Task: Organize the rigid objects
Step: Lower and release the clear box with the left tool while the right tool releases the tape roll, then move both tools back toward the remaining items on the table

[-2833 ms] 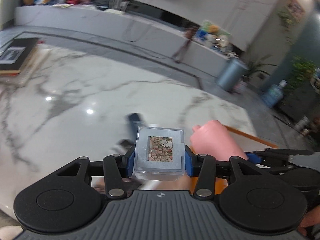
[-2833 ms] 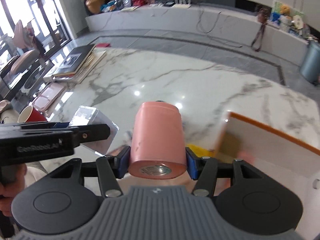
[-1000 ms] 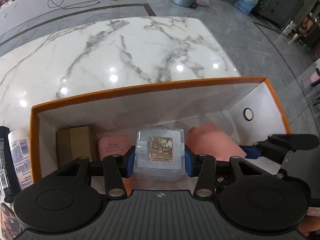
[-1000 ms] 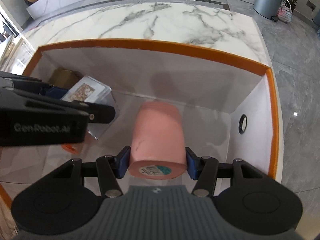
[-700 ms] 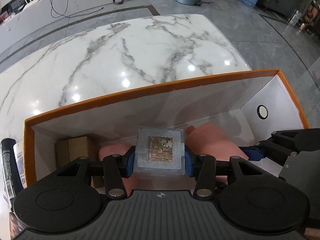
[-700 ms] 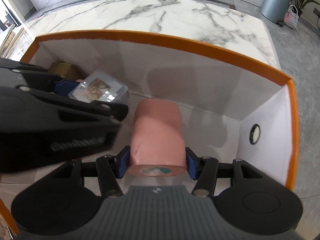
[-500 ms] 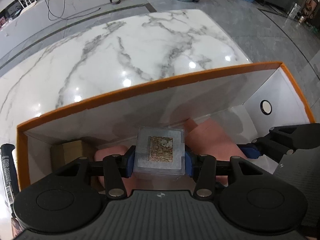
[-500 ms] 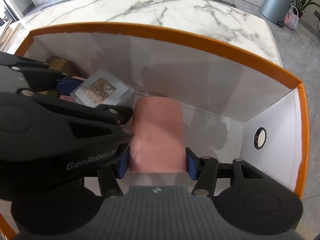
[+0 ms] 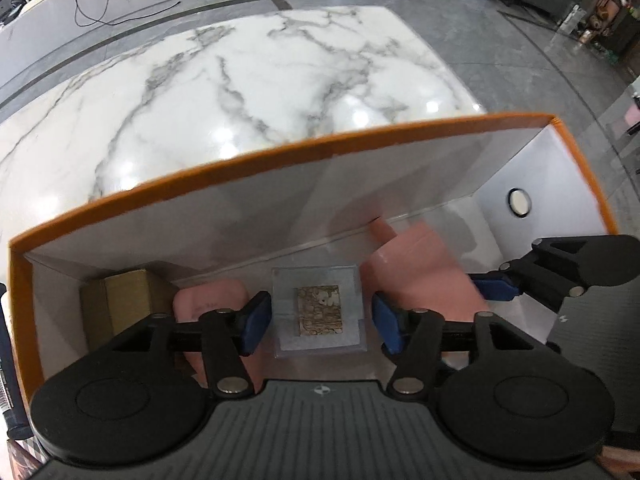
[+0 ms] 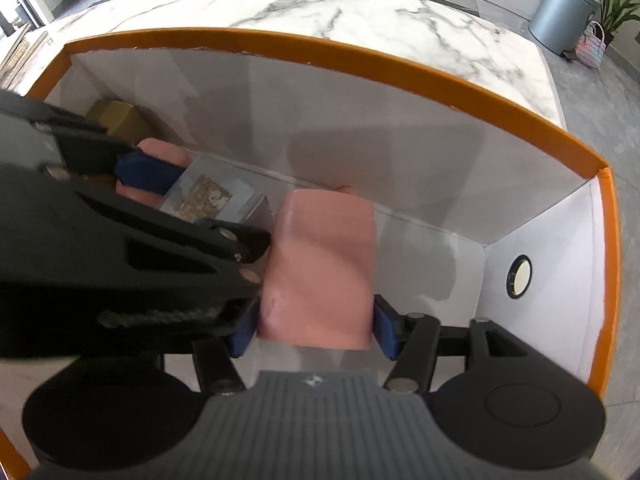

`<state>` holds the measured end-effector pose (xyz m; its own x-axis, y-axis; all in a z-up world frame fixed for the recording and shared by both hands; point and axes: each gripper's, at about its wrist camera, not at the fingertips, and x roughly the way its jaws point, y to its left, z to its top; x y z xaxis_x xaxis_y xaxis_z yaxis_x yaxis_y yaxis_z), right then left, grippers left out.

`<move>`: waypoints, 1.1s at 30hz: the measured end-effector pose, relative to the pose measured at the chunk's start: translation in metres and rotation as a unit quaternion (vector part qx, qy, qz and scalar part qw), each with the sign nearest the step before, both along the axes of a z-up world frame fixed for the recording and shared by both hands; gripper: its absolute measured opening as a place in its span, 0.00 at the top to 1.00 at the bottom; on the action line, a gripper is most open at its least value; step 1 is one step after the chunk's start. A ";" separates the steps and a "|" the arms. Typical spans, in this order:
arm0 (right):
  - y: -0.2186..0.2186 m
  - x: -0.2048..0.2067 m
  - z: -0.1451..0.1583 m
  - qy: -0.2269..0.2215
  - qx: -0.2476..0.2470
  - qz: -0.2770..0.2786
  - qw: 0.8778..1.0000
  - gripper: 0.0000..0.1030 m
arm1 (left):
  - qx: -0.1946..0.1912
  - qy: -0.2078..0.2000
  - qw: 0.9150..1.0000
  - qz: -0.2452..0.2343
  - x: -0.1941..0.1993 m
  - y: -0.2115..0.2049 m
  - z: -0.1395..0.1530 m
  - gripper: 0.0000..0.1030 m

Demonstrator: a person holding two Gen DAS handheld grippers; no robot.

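Both of my tools hang over the orange-rimmed box (image 9: pixel 304 152), pointing steeply down into it. A moment earlier my left gripper (image 9: pixel 319 322) clamped the clear square case (image 9: pixel 320 312) and my right gripper (image 10: pixel 314 332) clamped the pink cylinder (image 10: pixel 320 264); now both sets of jaws have just been opening. In the left wrist view a plain gap shows between each blue pad and the case, which has dropped lower and lies flat on the box floor, released. In the right wrist view the cylinder stands between my right jaws with the pads just beside its sides; a thin gap shows at the right pad, while the left pad is partly hidden by my other tool, so I read the grip as let go.

The box has smooth white inner walls, a matt orange edge and a round metal-ringed hole (image 10: pixel 520 272) in its right end wall. The case is transparent hard plastic with a brown patterned square at its centre. The cylinder is matt pink, blurred in both views. Left of the case lie a flat pink rounded object (image 9: pixel 208 304) and, in the far left corner, a tan cardboard carton (image 9: pixel 124 300). The box sits on a glossy white worktop (image 9: pixel 260 80) with grey marble veins.
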<state>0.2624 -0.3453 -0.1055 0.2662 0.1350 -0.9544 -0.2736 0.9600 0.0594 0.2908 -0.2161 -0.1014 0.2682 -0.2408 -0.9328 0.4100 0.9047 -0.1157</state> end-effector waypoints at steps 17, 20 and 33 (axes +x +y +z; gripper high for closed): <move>-0.002 -0.008 0.011 -0.005 0.030 0.023 0.999 0.45 | -0.053 0.033 0.998 0.015 -0.001 0.030 0.010 0.49; 0.001 -0.008 0.011 -0.005 0.037 0.023 0.999 0.45 | -0.059 0.037 0.997 0.017 0.000 0.032 0.008 0.50; 0.007 -0.007 0.014 -0.008 0.036 0.013 0.999 0.44 | -0.038 0.011 0.999 0.008 -0.008 0.035 0.015 0.58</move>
